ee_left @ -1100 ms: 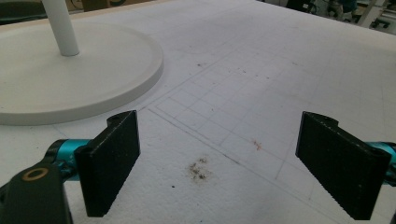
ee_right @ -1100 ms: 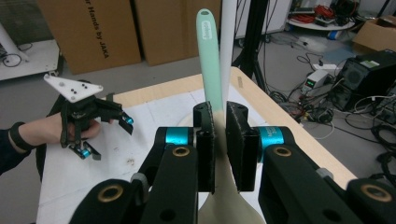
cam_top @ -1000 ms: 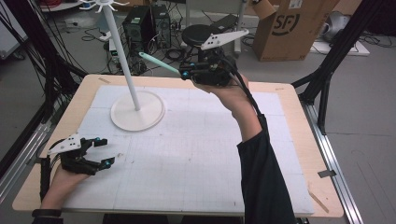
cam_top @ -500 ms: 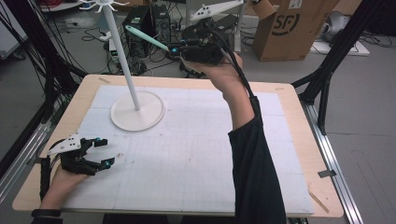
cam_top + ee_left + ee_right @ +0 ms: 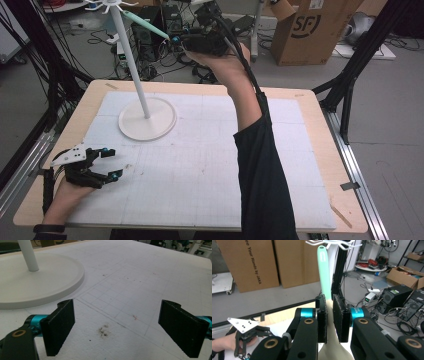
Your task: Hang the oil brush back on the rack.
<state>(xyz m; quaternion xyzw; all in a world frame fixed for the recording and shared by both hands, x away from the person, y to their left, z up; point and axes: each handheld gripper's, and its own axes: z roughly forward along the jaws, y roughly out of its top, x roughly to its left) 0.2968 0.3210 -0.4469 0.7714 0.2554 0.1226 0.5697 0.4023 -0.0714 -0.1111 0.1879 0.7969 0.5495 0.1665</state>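
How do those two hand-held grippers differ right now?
The left gripper has its jaws wide apart with nothing between them; the right gripper has its jaws shut on a mint-green spatula. The left one rests low on the table; the right one is lifted high, near the top of the white stand. Both have black jaws and teal fittings.

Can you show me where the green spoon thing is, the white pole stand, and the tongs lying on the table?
green spatula (image 5: 323,270), right gripper view, on its handle.
white stand (image 5: 131,55), high view, on its pole.
left tongs (image 5: 112,163), high view, between the open tips.
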